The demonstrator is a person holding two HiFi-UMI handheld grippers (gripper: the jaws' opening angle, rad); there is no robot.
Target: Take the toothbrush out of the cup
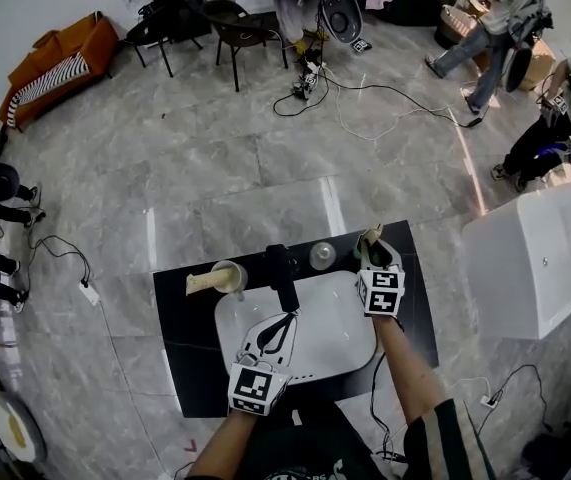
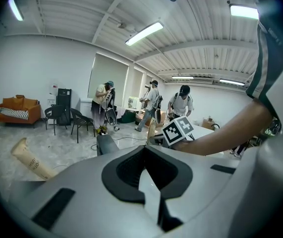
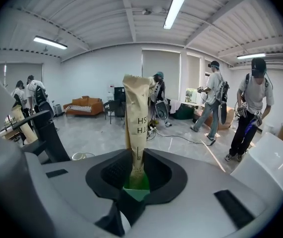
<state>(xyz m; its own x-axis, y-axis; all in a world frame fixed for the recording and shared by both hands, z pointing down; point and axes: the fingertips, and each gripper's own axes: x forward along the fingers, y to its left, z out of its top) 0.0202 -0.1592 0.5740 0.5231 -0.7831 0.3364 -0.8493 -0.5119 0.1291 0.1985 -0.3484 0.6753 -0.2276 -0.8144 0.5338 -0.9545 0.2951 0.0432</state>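
The toothbrush [image 3: 135, 128] is sealed in a tall tan paper sleeve with dark print; it stands upright, pinched near its lower end between the pads of the right hand-held gripper [image 3: 137, 171], with a green patch at its foot. The cup [image 1: 231, 276] is pale and round, at the back left of the black surface [image 1: 180, 368], well apart from it; a second toothbrush [image 1: 203, 284] in a matching sleeve leans out of it leftward.

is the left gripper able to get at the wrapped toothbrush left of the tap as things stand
Probably yes. The left gripper sits over the basin near that wrapped toothbrush, with nothing between them. Its fingers look shut, so they must open first.
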